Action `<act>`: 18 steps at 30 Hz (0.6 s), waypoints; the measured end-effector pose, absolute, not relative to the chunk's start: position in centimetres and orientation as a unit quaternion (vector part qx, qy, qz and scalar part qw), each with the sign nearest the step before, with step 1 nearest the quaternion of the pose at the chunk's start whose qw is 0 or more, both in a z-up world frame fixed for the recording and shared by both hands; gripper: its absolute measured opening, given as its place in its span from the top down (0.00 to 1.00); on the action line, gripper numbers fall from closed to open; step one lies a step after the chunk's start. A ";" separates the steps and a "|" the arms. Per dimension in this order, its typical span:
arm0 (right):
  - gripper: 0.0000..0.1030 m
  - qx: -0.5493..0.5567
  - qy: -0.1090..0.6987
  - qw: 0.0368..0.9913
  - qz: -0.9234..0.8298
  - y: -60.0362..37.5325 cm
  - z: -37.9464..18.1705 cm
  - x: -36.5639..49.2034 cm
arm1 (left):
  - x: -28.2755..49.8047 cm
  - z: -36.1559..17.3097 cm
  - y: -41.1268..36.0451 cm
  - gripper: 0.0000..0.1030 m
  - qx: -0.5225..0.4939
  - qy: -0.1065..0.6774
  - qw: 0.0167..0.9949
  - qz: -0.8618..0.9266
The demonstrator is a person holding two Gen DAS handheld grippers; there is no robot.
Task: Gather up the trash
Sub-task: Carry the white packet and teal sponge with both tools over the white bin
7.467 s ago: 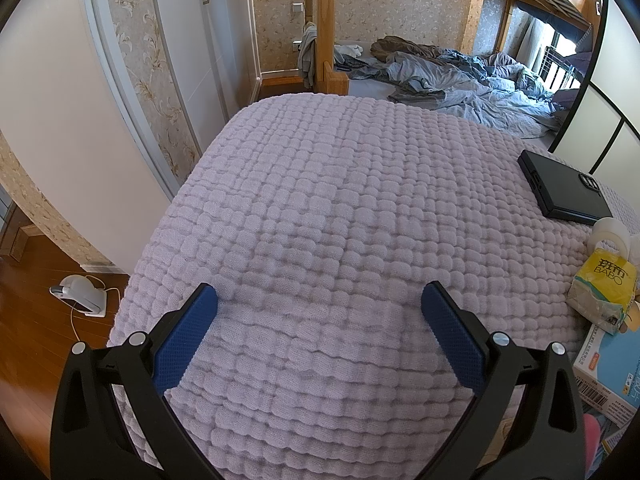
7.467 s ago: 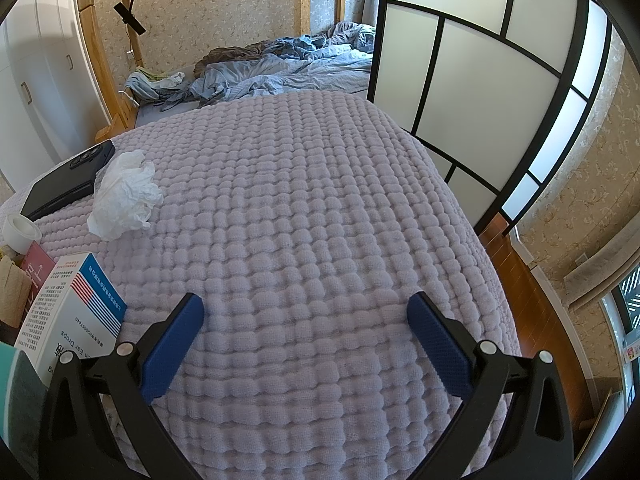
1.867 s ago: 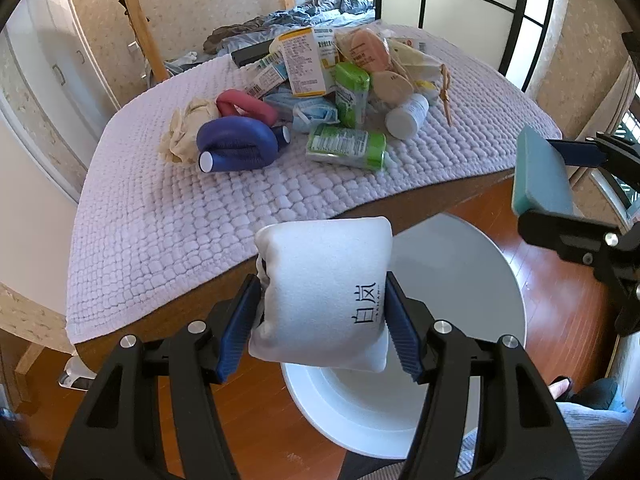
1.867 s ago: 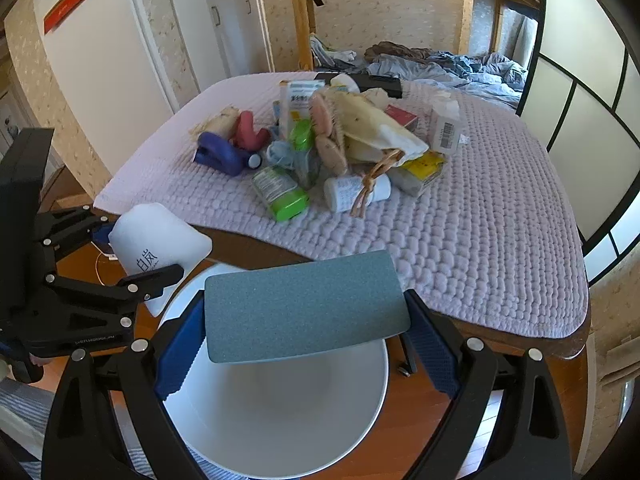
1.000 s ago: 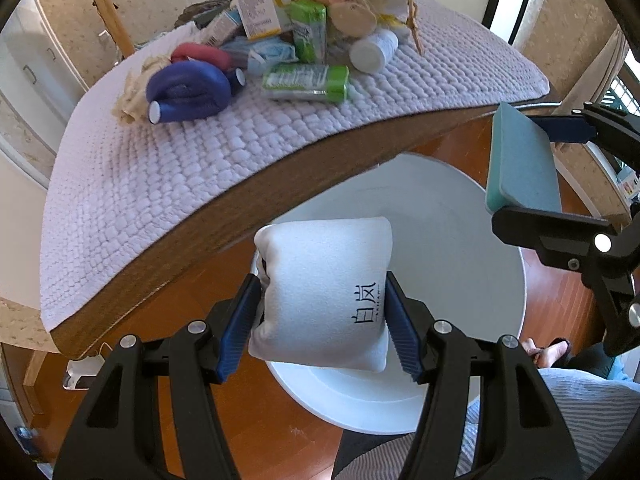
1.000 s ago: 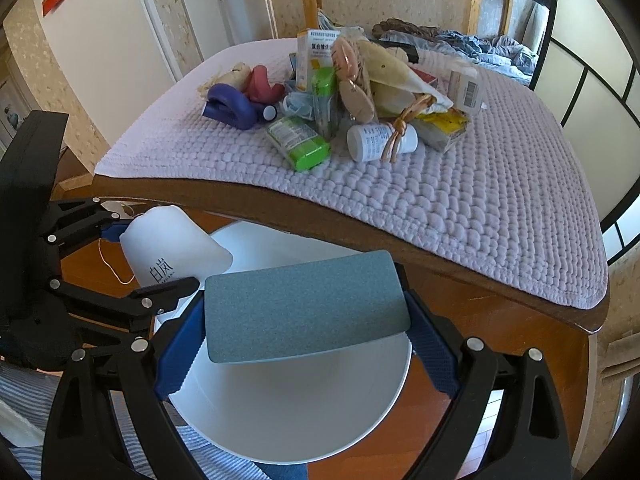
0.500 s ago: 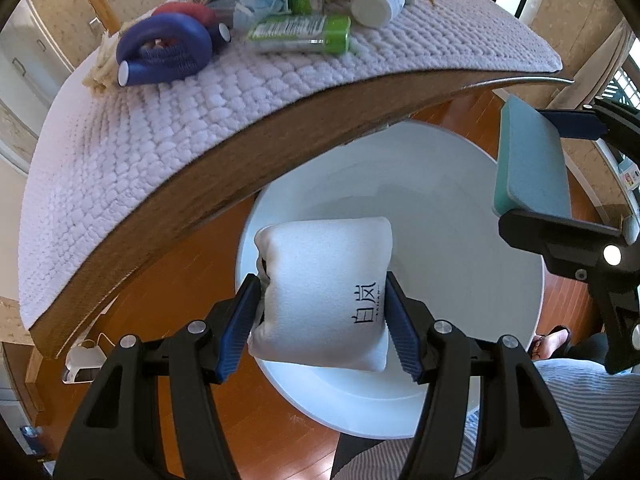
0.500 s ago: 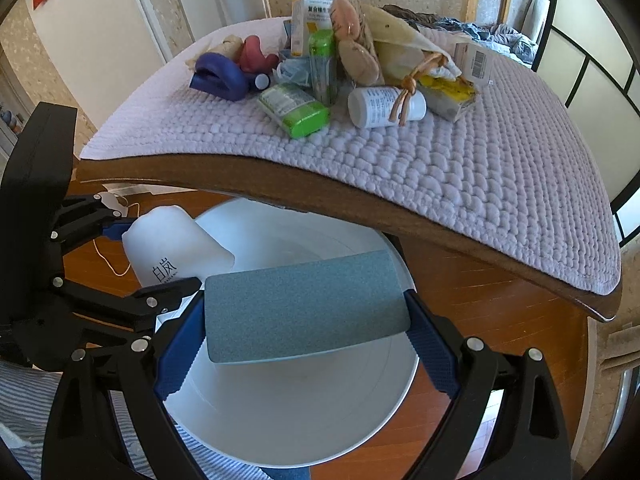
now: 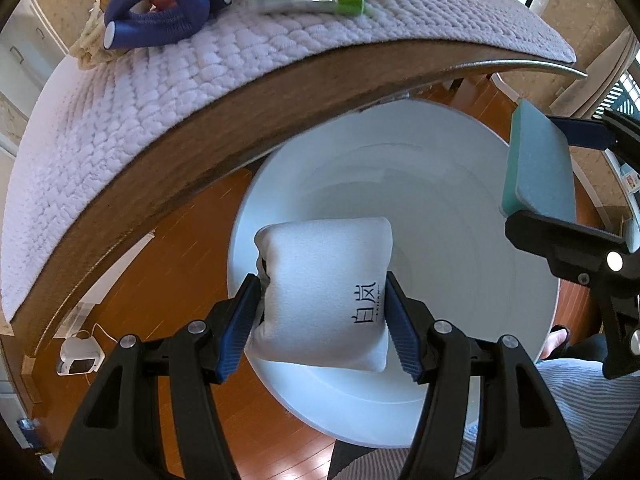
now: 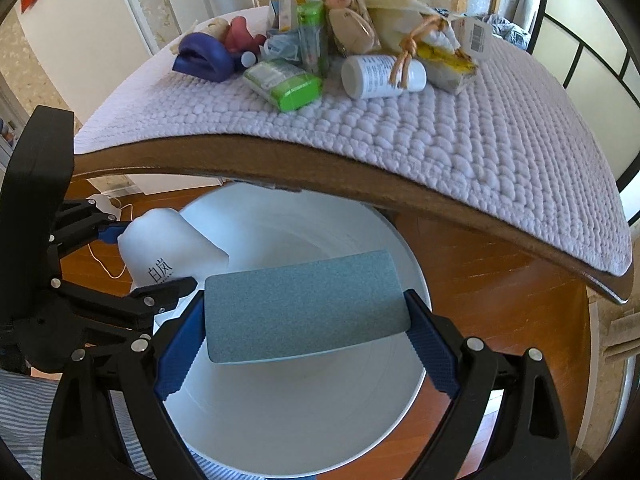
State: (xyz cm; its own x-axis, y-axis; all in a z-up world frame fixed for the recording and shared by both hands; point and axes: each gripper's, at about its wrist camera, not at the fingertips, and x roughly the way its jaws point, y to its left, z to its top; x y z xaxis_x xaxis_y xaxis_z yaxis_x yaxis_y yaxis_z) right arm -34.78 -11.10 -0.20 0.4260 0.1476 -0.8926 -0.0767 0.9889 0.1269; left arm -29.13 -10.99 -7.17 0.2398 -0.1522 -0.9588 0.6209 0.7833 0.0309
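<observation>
— How far along are you?

— Your left gripper (image 9: 320, 320) is clenched on the soft white fabric pouch (image 9: 324, 292), your right gripper (image 10: 304, 344) on the flat grey-green sponge block (image 10: 304, 304); both hang over the smooth round white bin (image 9: 460, 280), which looks bare inside.

— What's left?

— Drop both, then tackle the pile on the knobbly lilac quilted cover (image 10: 480, 128).

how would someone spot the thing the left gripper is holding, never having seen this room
Find the big round white bin on the wooden floor below the quilted table edge. Over its near rim, the left gripper clamps a small white fabric pouch. Unlike the flat grey-green pad held beside it, it is puffy, pillow-shaped and printed with dark characters.
</observation>
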 end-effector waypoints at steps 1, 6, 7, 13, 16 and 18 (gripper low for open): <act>0.11 0.035 0.532 0.844 0.065 -11.1 -0.5 -34.9 | -29.2 -7.4 -11.1 0.39 0.209 0.562 0.759 -0.255; 0.11 0.041 0.534 0.843 0.060 -11.0 -1.6 -35.3 | -29.1 -8.2 -11.5 0.39 0.210 0.565 0.755 -0.257; 0.11 0.042 0.534 0.842 0.059 -11.0 -1.8 -35.4 | -29.1 -8.3 -11.6 0.39 0.211 0.565 0.755 -0.257; 0.11 0.053 0.538 0.839 0.055 -11.5 -3.2 -36.4 | -28.9 -8.8 -12.5 0.39 0.215 0.566 0.753 -0.258; 0.11 0.058 0.540 0.838 0.051 -11.7 -3.7 -36.7 | -29.1 -9.4 -13.0 0.39 0.215 0.567 0.752 -0.258; 0.11 0.061 0.541 0.838 0.049 -11.9 -4.1 -37.0 | -29.2 -9.5 -13.1 0.39 0.214 0.568 0.751 -0.259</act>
